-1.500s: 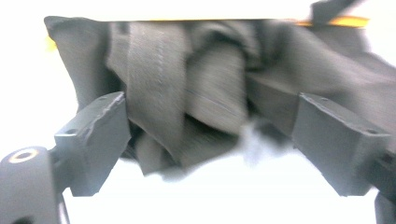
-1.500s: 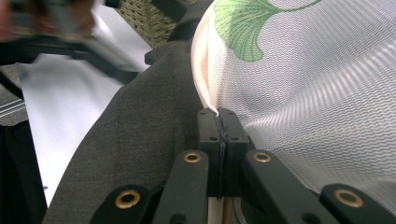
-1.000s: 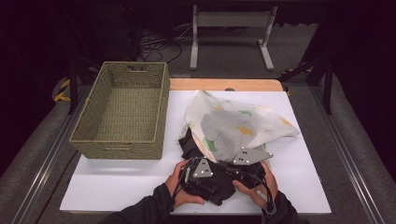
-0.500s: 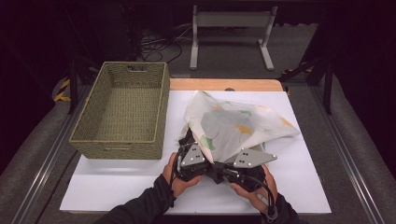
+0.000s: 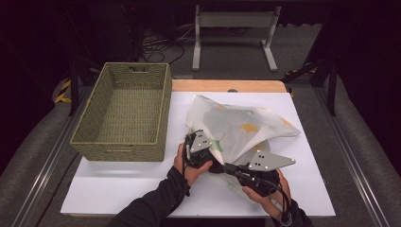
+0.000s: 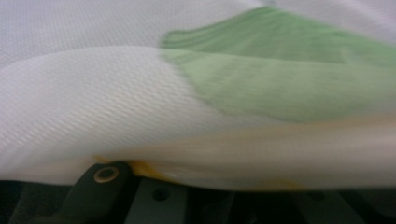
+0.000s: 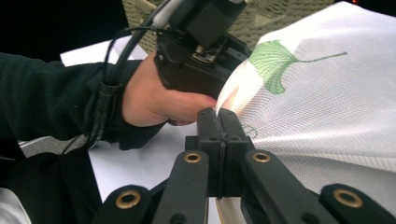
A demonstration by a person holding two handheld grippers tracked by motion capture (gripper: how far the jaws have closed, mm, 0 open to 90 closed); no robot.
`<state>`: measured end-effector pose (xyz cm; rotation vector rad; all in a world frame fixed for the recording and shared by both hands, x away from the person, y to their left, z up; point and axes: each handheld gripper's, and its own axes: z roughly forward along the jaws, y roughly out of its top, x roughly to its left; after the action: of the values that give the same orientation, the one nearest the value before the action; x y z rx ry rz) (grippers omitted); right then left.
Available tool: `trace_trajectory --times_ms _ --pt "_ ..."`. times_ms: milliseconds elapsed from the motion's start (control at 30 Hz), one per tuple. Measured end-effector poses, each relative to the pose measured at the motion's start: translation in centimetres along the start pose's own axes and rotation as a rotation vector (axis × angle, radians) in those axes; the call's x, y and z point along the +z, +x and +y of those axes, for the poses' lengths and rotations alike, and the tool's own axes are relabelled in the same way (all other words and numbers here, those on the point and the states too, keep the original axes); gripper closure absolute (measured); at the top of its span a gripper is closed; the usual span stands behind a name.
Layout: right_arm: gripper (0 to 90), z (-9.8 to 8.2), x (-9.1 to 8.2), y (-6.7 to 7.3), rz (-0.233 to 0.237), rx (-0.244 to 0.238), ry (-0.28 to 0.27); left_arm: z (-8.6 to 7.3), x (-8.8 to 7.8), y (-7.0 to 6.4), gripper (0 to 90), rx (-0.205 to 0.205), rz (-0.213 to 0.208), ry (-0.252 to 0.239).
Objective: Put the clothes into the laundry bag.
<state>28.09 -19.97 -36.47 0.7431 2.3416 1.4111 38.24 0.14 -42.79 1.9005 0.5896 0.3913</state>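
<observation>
On the white bench point(image 5: 118, 189), right of the empty wicker basket point(image 5: 124, 113), the left gripper point(image 5: 201, 150) has just clamped onto the near-left edge of the white mesh laundry bag with ginkgo-leaf print point(image 5: 236, 125), fabric pinched between its jaws. The right gripper point(image 7: 218, 122) pinches the same hem just beside it, jaws fully closed on the mesh. To open the bag well, I would draw the two grips apart evenly and keep both tight.
</observation>
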Motion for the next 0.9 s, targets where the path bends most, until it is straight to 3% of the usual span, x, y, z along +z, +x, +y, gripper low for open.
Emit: trace_trajectory --times_ms 67,200,300,400,500,533,567,633,733,800,867,900 --pt "90.0 -0.4 0.0 -0.1 -0.015 -0.007 0.02 0.0 0.7 0.2 83.6 -0.035 0.012 -0.008" --pt "90.0 -1.6 0.3 -0.6 -0.052 -0.016 0.072 -0.2 1.3 0.0 82.1 -0.031 0.009 0.007" --pt "90.0 -2.7 0.3 -1.5 -0.088 -0.007 0.105 -0.5 0.6 0.1 78.2 -0.012 -0.06 0.033" --pt "90.0 -3.7 0.4 -2.4 -0.11 0.016 0.135 -1.2 -0.6 -0.3 64.7 0.043 -0.121 0.069" --pt "90.0 -4.1 0.4 -2.5 -0.132 0.002 0.158 -1.7 -1.7 -0.5 50.6 0.058 -0.144 0.07" --pt "90.0 -4.3 0.4 -2.6 -0.135 0.006 0.162 -2.1 -3.0 -0.6 50.6 0.076 -0.17 0.081" --pt "90.0 -4.5 0.1 -2.7 -0.135 0.014 0.161 -2.2 -3.8 -0.6 40.8 0.089 -0.162 0.089" --pt "90.0 -4.5 -0.3 -2.7 -0.133 0.028 0.15 -2.4 -5.3 -0.6 33.4 0.122 -0.148 0.107" --pt "90.0 -4.3 -1.0 -2.5 -0.132 0.032 0.13 -2.7 -7.1 -0.5 26.8 0.136 -0.122 0.119" --pt "90.0 -4.2 -1.3 -2.3 -0.13 0.027 0.124 -2.9 -7.4 -0.6 22.9 0.142 -0.11 0.15" --pt "90.0 -4.2 -1.4 -2.1 -0.128 0.026 0.119 -3.1 -6.6 -0.5 19.0 0.133 -0.116 0.187" --pt "90.0 -4.2 -1.4 -2.1 -0.125 0.025 0.119 -3.2 -6.2 -0.4 17.4 0.132 -0.097 0.192"
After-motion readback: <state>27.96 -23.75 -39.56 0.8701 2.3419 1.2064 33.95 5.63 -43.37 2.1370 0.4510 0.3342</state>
